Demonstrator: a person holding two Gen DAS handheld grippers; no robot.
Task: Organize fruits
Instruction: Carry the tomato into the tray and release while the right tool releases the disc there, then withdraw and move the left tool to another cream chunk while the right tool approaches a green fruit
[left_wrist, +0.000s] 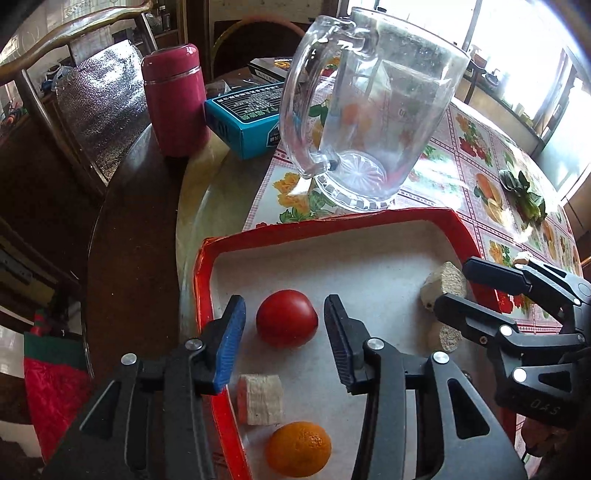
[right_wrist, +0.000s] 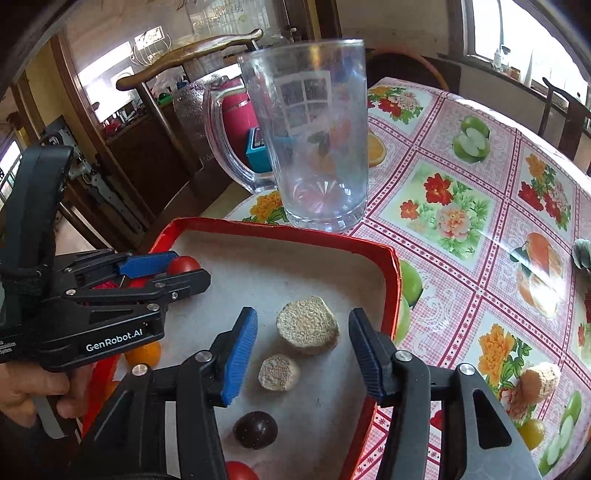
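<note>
Plum only in right-wrist view

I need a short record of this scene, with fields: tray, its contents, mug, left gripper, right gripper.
tray: red-rimmed tray on a fruit-patterned tablecloth
contents: tomato, orange, dark round fruit, several beige cut chunks
mug: empty glass mug, upright beyond the tray
left gripper: jaws open on both sides of the tomato, not pressing it
right gripper: jaws open on both sides of two beige chunks, holding nothing
</note>
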